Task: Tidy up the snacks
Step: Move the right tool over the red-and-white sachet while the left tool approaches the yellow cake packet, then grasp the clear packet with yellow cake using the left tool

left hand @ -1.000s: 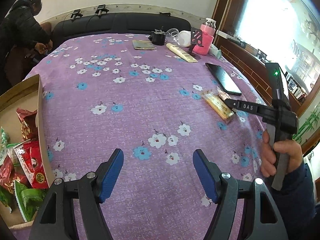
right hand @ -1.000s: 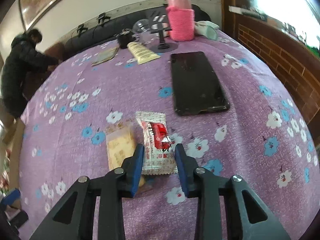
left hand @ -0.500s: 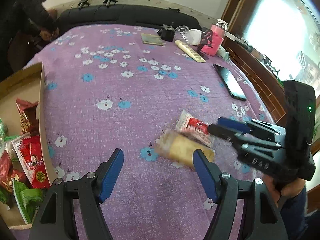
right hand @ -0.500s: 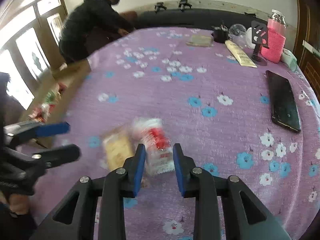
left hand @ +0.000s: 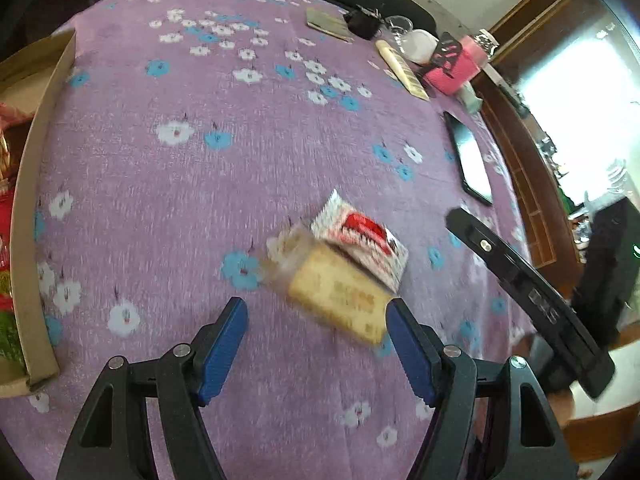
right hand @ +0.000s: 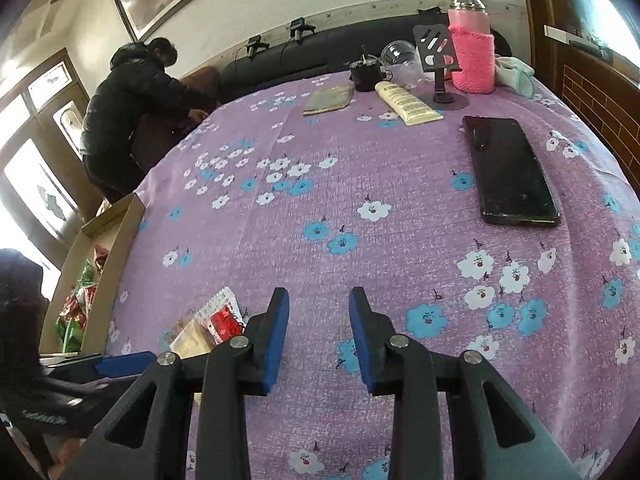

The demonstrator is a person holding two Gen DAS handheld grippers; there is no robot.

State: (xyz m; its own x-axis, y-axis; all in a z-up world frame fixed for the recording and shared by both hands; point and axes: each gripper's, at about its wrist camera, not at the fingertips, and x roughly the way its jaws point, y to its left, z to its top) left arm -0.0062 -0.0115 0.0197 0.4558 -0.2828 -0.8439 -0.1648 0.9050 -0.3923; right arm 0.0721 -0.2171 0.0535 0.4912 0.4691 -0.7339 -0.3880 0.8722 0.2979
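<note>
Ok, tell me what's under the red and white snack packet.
The red and white packet overlaps one edge of the yellow biscuit pack. Elsewhere the purple cloth; anything directly beneath is hidden.

left gripper (left hand: 316, 316): black angular frame wearing blue pads (left hand: 224, 340), silver screws showing at lower centre of the frame. right gripper (right hand: 319, 316): matching black frame, blue pads (right hand: 362, 332), silver screws showing at lower centre.
</note>
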